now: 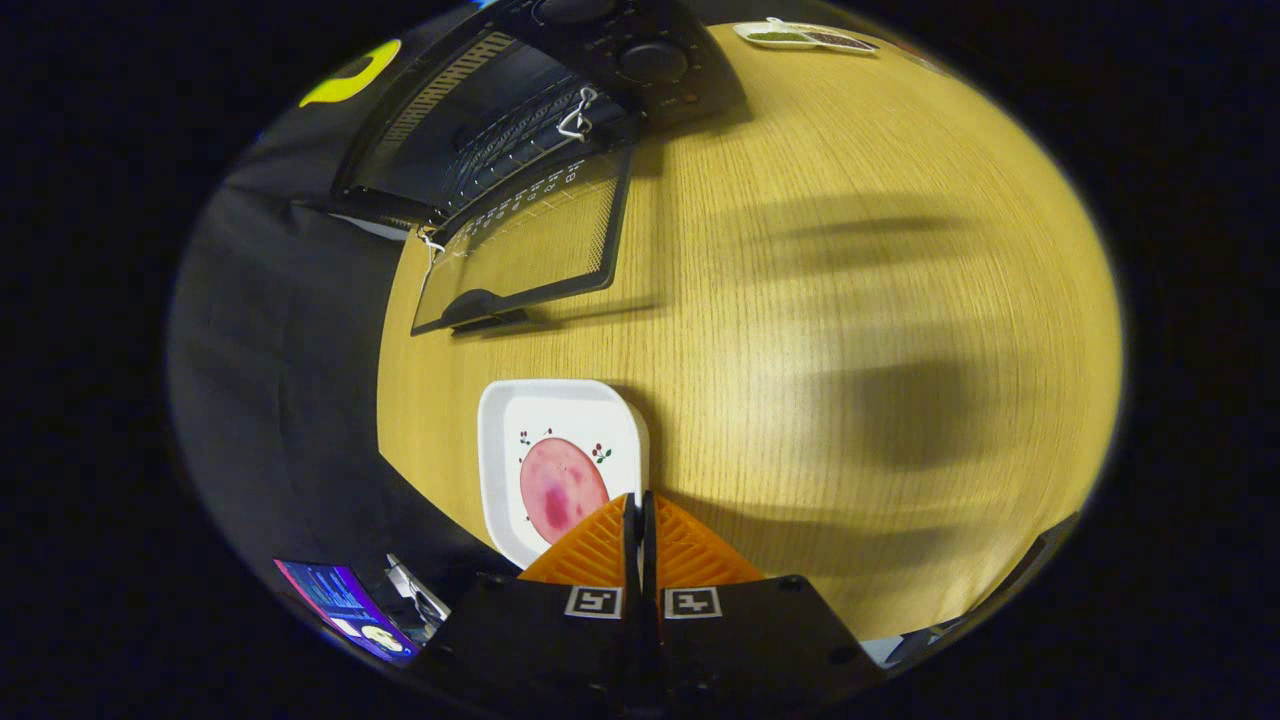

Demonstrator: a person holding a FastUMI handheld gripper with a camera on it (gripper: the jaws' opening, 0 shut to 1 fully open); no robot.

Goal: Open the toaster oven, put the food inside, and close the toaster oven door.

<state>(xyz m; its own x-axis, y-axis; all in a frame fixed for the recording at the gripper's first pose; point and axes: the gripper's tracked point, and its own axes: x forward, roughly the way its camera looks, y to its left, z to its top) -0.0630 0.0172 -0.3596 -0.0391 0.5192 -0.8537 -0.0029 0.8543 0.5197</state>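
Your claw (640, 510) sits at the bottom centre of the frame, its two fingers (600, 545) pressed together with just a thin slit between them, clamped on nothing. It hovers over the light wooden desk (850, 330) with visible grain.

Just ahead of the fingertips and slightly left of them lies the white square plate with rounded corners (500, 450), small berry prints on its face. On it rests the round pink slice of food with darker red blotches (560, 485); the lower right edge of the slice is hidden behind the left finger. The plate sits close to the desk's left edge, flat on the surface.

Farther out, upper left of the frame, you have the black toaster oven (480, 110), its cavity dark with a wire rack faintly visible inside. Its glass door with black frame (525, 245) is dropped open, lying out over the desk toward the plate, handle end nearest you. The round control knobs (652, 60) sit on the panel at the oven's right side, top centre of the frame.

Top right, well apart from everything else, a small flat white tray (800, 36) holds something dark; contents too small to tell.

Soft blurred shadows fall across the right half of the desk.
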